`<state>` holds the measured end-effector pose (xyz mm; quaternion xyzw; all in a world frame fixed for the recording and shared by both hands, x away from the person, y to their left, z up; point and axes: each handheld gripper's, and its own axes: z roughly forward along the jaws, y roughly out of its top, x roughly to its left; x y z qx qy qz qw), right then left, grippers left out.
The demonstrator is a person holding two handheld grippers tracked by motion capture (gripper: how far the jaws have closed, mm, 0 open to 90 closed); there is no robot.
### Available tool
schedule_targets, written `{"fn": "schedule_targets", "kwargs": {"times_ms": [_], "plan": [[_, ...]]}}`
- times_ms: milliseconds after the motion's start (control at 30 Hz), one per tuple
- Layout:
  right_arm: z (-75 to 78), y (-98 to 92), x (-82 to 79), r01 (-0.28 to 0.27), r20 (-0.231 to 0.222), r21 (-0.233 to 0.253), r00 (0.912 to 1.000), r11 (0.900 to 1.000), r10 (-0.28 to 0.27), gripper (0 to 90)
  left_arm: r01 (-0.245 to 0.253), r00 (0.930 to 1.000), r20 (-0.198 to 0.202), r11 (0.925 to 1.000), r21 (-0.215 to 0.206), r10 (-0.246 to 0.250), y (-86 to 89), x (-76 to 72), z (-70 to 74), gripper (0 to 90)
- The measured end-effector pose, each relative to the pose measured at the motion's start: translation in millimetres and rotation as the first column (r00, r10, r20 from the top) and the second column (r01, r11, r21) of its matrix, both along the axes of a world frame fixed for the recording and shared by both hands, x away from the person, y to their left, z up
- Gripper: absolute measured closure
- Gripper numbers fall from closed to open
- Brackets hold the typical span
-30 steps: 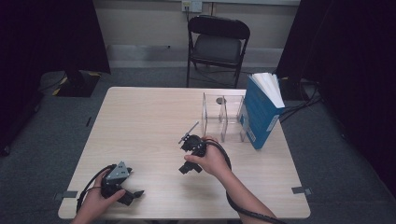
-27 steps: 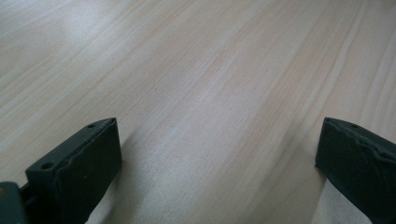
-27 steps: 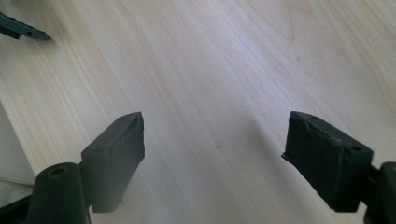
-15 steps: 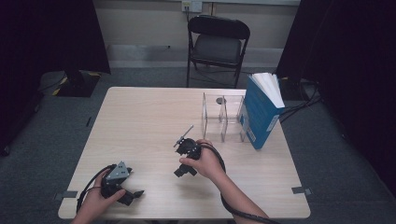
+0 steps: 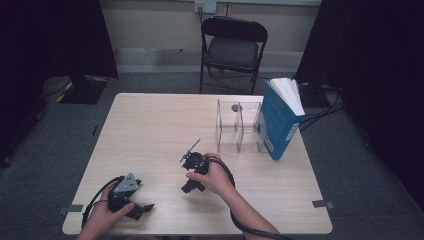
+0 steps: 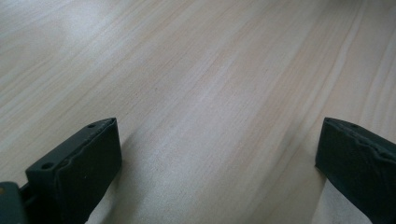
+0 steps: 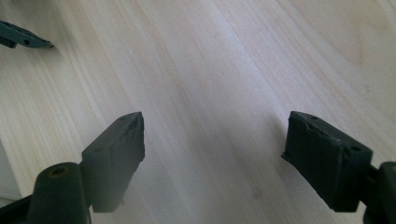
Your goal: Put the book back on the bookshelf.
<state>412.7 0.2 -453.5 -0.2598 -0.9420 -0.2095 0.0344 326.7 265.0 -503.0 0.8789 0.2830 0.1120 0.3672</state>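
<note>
Pale wooden table [image 5: 150, 130] carries both my tools. Nearest me, my left gripper [image 5: 142, 210] rests with jaws spread wide, empty. Beyond it my right gripper [image 5: 189, 187] hangs just above the wood, jaws likewise parted, holding nothing. Farther back stands the clear acrylic organizer [image 5: 239, 126], touching the blue book [image 5: 277, 120]. A careless reach could topple that leaning book.

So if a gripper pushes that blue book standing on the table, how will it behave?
The blue book stands upright and leans on the clear acrylic organizer, so it would probably tip. It's thick, likely heavy. Its fanned pages may flop.
</note>
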Motion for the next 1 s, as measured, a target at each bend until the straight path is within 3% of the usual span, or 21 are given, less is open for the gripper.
{"fn": "schedule_targets", "kwargs": {"times_ms": [533,700,1000], "plan": [[-11.8,19.6,-2.3,-0.034,0.009,-0.004,0.9994,0.999,0.034,19.4,-0.001,1.0000,0.000,1.0000,0.000,0.001,0.0,0.0,0.1,0.0],[-13.9,24.6,-3.4,-0.050,0.038,0.009,0.9981,0.999,0.049,19.3,-0.003,1.0000,0.002,1.0000,0.004,0.003,-0.1,-0.2,0.2,0.0],[-18.1,31.9,-9.2,-0.077,0.086,-0.018,0.9932,0.997,0.078,14.5,0.001,1.0000,0.003,1.0000,0.005,-0.001,0.2,0.1,0.3,0.0]]}}
